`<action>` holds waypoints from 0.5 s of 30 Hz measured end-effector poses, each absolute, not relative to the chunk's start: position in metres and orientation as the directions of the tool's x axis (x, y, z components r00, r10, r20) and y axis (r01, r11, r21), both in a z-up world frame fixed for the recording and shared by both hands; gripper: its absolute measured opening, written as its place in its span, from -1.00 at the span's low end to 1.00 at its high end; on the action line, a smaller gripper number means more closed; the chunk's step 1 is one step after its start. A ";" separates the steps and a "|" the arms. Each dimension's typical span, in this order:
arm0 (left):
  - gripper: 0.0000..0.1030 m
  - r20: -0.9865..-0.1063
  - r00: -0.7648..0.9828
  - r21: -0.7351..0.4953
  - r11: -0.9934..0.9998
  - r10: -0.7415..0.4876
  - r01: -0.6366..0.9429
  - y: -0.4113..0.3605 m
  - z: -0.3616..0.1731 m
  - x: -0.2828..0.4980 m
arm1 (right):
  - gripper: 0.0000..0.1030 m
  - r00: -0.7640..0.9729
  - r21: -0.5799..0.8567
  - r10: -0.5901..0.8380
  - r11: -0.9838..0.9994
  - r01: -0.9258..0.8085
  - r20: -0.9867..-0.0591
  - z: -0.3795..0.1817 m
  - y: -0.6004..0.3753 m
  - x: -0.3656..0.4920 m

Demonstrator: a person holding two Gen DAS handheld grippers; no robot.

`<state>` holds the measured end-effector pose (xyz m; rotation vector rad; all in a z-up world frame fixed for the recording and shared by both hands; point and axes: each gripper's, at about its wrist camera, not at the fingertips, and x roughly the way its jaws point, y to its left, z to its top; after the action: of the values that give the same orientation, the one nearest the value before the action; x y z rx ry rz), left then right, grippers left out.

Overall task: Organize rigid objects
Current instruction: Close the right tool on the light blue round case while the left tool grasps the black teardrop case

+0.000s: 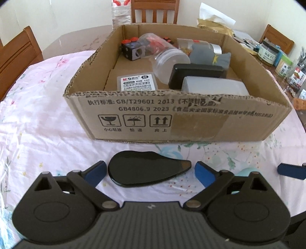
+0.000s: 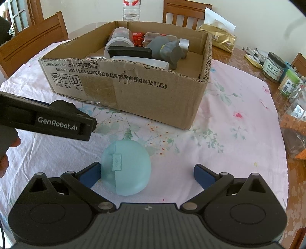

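A cardboard box (image 1: 179,118) stands on the table and holds several rigid items, among them a black case (image 1: 197,73), a clear jar (image 1: 168,63) and a grey box (image 1: 212,86). It also shows in the right wrist view (image 2: 133,90). A flat black teardrop-shaped object (image 1: 147,168) lies on the cloth between the open fingers of my left gripper (image 1: 151,170). A round teal case (image 2: 126,168) lies between the open fingers of my right gripper (image 2: 147,174), close to its left finger (image 2: 91,173). Neither object is gripped.
A floral cloth (image 2: 239,124) covers the round table. Jars and packets (image 2: 275,67) crowd the right edge. A gold bag (image 2: 221,38) and a water bottle (image 2: 132,9) stand behind the box. Wooden chairs (image 1: 17,55) ring the table. The left gripper's body (image 2: 47,120) reaches in beside the teal case.
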<state>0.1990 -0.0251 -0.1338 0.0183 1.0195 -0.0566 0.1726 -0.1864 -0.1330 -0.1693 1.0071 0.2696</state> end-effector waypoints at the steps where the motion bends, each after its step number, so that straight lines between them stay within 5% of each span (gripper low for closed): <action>1: 0.80 -0.850 0.525 -0.009 0.998 -0.037 0.057 -0.025 -0.133 0.199 | 1.00 0.505 -0.016 0.143 0.955 -0.298 -0.851 -0.133 -0.186 0.172; 6: 0.74 -0.847 0.529 -0.015 0.997 -0.053 0.076 -0.020 -0.132 0.200 | 0.87 0.502 -0.013 0.166 0.943 -0.332 -0.849 -0.131 -0.176 0.168; 15: 0.74 -0.845 0.533 -0.007 0.996 -0.053 0.088 -0.014 -0.133 0.195 | 0.21 0.504 -0.016 0.198 0.921 -0.388 -0.841 -0.124 -0.167 0.168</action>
<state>0.1953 -0.0139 -0.1327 0.0381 1.0058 -0.0839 0.1677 -0.1674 -0.1235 -0.2133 0.9815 0.3569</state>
